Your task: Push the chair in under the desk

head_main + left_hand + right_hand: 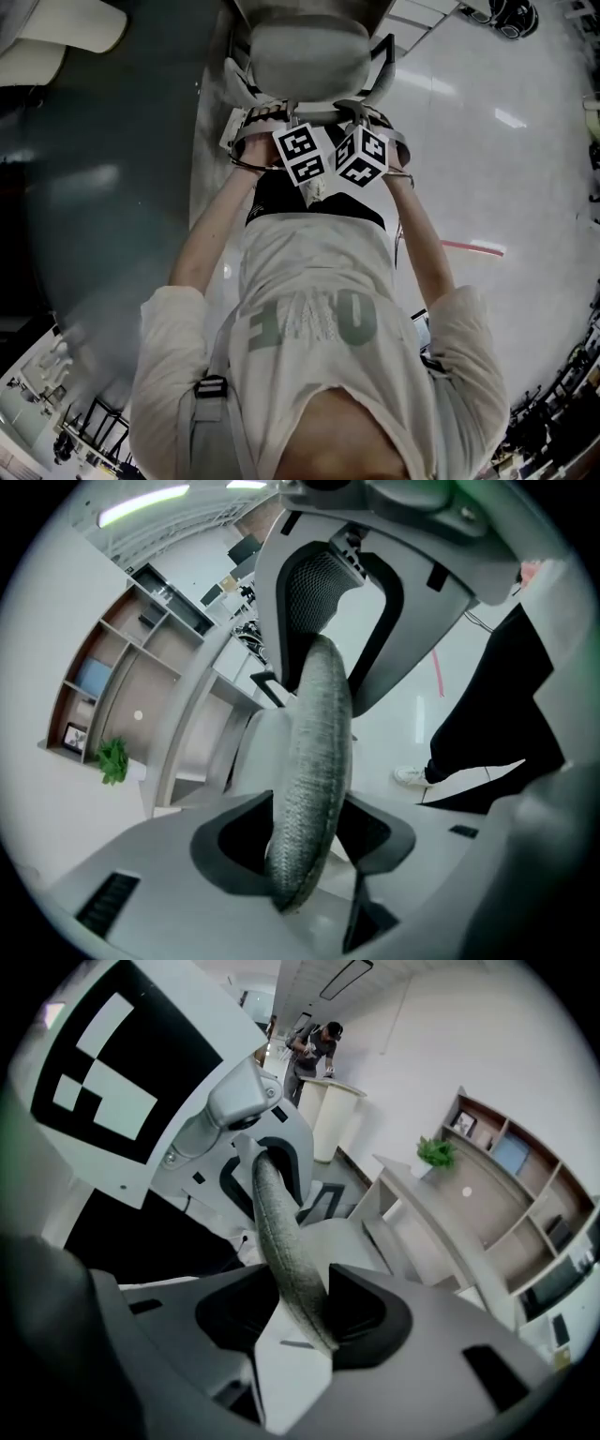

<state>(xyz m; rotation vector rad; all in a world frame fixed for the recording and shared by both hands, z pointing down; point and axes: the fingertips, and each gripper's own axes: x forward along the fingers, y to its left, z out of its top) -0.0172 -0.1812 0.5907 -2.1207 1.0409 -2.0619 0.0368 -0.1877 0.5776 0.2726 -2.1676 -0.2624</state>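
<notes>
You stand at the back of the chair, which sits just beside the desk; how far its seat reaches under the desk cannot be made out. The fingers of your left gripper are closed on the grey fabric rim of the chair's backrest, and the rim fills the gap between them. The fingers of your right gripper clamp the same rim close alongside, pressing on both of its faces. A plant stands on the desk, with shelves beyond the desk.
</notes>
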